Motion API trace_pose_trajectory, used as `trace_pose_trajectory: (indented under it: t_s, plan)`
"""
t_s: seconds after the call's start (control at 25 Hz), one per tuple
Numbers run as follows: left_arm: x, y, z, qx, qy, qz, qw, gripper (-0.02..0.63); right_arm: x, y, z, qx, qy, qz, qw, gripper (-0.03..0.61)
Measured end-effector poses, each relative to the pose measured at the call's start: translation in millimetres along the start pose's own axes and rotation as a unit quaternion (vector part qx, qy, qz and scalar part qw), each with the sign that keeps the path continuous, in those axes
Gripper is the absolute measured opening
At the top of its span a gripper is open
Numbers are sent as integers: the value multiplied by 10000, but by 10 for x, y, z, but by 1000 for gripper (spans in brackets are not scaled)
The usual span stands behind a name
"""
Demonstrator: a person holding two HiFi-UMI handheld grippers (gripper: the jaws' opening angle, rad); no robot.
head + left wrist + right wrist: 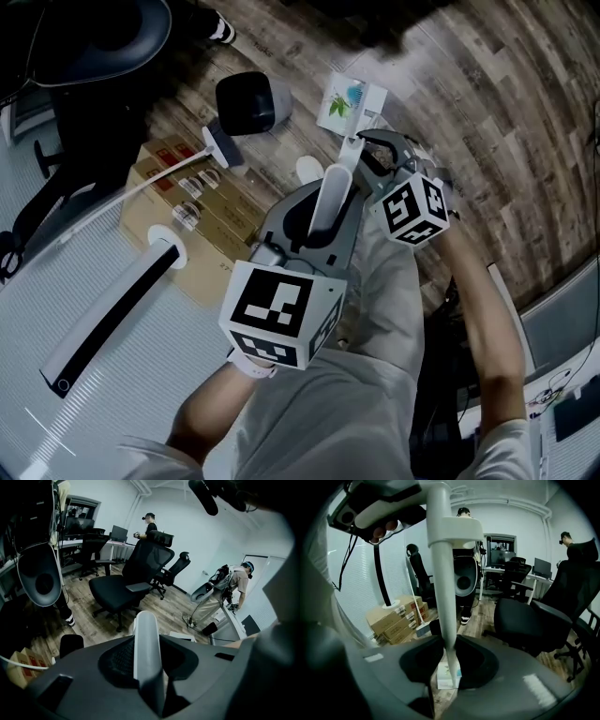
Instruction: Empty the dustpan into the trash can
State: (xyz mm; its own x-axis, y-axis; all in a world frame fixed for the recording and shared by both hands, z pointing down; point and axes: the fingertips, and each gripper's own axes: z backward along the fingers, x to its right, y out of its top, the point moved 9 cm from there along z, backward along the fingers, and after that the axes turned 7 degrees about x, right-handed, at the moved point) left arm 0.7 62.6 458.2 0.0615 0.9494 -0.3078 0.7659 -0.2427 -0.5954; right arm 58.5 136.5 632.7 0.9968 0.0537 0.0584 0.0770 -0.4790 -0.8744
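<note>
Cardboard boxes: stacked on the floor at the far left; closed; no part in the task.
Trash can: stood upright on the wooden floor with its mouth facing up, ready to receive; interior dark, contents could not be made out.
Left gripper: closed at middling width on the thick upper part of the handle; judged to be the carrying hold that would set the tilt.
Dustpan: sat at the lower end of the handle, just right of the trash can and apart from it; not over the mouth; whether it rested on the floor or hung clear could not be told; it held a white sheet printed in green and blue; no other contents were discernible.
Right gripper: jaws drawn narrow onto the thin lower stem of the handle, just above the dustpan; judged to be a second hold to steady it.
Stage: both holds were in place; emptying not yet done.
</note>
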Motion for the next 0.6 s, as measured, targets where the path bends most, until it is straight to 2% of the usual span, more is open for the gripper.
trace_pose_trajectory:
  t_s: [0.24,0.6]
  plan:
    - [0,-24,26,-44,-17,1,10000,104,-54,-7,10,55,-183,-44,9998,94]
    - [-14,104,158,125,-53,58,9999,104,-66,163,50,123,-98,-221,9996,94]
